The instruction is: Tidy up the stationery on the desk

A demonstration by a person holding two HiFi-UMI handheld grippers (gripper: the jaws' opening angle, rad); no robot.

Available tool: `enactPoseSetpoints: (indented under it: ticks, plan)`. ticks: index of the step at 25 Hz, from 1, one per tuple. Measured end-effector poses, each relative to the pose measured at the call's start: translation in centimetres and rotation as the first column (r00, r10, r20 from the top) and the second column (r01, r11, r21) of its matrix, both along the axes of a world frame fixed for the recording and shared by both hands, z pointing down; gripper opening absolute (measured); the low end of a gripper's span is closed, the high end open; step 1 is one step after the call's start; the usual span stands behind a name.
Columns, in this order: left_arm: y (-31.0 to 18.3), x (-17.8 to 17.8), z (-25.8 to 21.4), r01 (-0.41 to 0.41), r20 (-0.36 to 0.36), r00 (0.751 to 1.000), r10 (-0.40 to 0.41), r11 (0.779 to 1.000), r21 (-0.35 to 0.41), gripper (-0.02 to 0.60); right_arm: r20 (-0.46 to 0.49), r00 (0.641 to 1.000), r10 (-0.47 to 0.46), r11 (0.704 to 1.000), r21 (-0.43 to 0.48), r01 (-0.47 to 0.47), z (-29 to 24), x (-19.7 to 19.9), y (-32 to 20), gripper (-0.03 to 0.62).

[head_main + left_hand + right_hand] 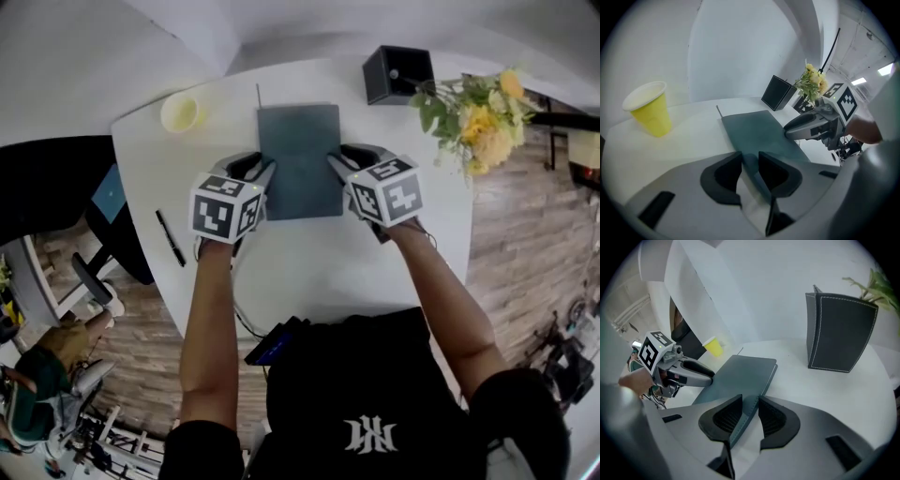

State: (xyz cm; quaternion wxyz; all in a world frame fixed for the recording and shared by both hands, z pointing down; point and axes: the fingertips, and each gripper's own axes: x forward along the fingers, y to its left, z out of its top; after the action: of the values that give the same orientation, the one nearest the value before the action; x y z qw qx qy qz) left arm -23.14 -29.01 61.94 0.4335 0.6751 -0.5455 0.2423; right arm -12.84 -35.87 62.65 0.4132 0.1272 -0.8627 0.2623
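A dark teal notebook lies flat on the white round table. My left gripper is on the notebook's left edge near its front corner, and in the left gripper view that edge fills the gap between the pads of the left gripper. My right gripper is on the right edge, and the right gripper view shows the stitched edge pinched between the ribbed pads of the right gripper. A black pen lies near the table's left rim.
A yellow cup stands at the back left. A black square pen holder stands at the back right beside yellow flowers. A thin dark stick lies past the notebook's far left corner. The table's rim runs close on both sides.
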Motion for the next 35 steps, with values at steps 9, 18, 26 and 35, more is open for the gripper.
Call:
enactPoseSetpoints:
  ticks: [9,18,26,35]
  plan:
    - [4.0,3.6,0.3,-0.051,0.005,0.999,0.051,0.998,-0.047,0.114,-0.020,1.000,-0.021,1.000,-0.006,0.021,0.3,3.2,3.3,0.127]
    - [8.2,7.0,0.4,-0.065,-0.013,0.998,0.064,0.995,-0.077,0.106,-0.042,0.997,-0.060,0.998,0.025,0.061,0.6,6.0,6.6,0.129]
    - [10.8,10.2,0.9,-0.092,-0.004,0.996,0.092,0.989,-0.112,0.104,-0.050,0.994,-0.093,0.995,0.041,0.095,0.8,8.9,9.3,0.129]
    - [13.6,13.7,1.2,-0.060,0.043,0.997,0.067,0.987,-0.146,0.104,-0.010,0.992,-0.128,0.992,0.021,0.128,0.9,12.2,11.8,0.129]
